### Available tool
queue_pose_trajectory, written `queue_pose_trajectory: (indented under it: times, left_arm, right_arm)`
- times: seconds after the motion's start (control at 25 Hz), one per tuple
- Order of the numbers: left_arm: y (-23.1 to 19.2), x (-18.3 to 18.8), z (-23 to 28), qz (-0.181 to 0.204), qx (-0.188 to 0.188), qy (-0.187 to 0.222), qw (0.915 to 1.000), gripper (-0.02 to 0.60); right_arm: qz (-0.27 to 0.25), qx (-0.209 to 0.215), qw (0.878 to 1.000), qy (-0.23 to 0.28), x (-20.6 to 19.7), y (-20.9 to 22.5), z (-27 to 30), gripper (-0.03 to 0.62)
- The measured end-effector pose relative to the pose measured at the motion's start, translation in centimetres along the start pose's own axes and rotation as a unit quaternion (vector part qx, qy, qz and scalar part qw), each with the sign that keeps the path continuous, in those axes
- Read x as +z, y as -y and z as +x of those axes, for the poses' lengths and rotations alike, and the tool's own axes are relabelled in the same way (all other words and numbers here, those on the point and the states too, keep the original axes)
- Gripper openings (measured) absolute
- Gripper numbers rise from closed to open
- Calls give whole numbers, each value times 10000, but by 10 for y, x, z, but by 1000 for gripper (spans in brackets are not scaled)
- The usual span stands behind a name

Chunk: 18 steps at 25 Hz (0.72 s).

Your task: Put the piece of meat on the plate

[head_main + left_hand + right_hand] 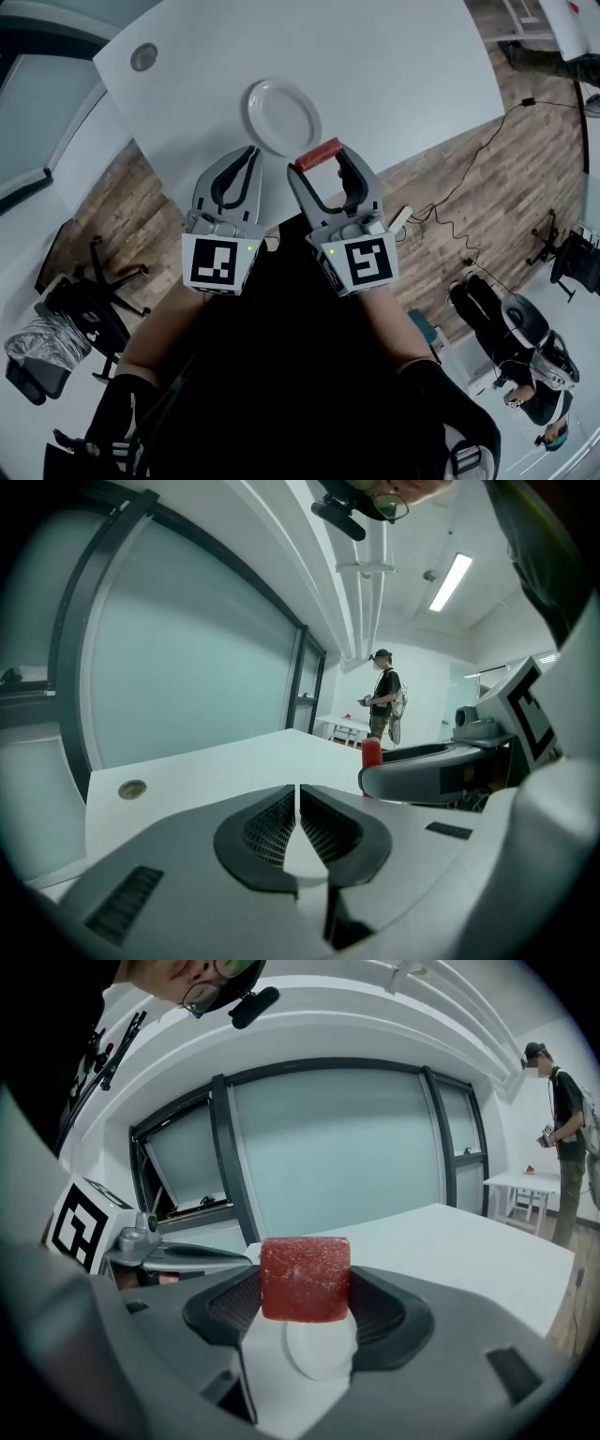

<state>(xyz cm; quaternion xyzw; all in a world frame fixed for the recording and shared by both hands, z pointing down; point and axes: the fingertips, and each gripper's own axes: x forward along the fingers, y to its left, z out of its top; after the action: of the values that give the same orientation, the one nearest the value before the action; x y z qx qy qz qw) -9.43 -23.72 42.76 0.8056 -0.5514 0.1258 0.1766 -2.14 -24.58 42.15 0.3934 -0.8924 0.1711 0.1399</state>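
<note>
**Meat (pixel 318 155) clamped at the rim of the plate (pixel 280 117)**

The meat, a red block, is gripped on both sides by the jaws of the right gripper (pixel 321 164). It is held above the white desk (pixel 375 75), right at the near rim of the white plate. The left gripper (pixel 251 153) hangs just beside it, its jaws clenched tip to tip, also close to the plate's near rim.
</note>
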Motion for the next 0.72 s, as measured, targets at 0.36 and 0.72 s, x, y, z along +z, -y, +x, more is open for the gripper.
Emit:
queue_pose_trajectory:
  times: [0.36, 0.72]
  left_arm:
    - [-23, -33, 17, -339, 333, -388, 9981, 5]
    - [-31, -46, 38, -383, 436, -534, 9969, 5]
  right_arm:
    - [94, 273, 9984, -484, -34, 8, 40, 291]
    - [-23, 282, 9943, -1031, -68, 22, 54, 291]
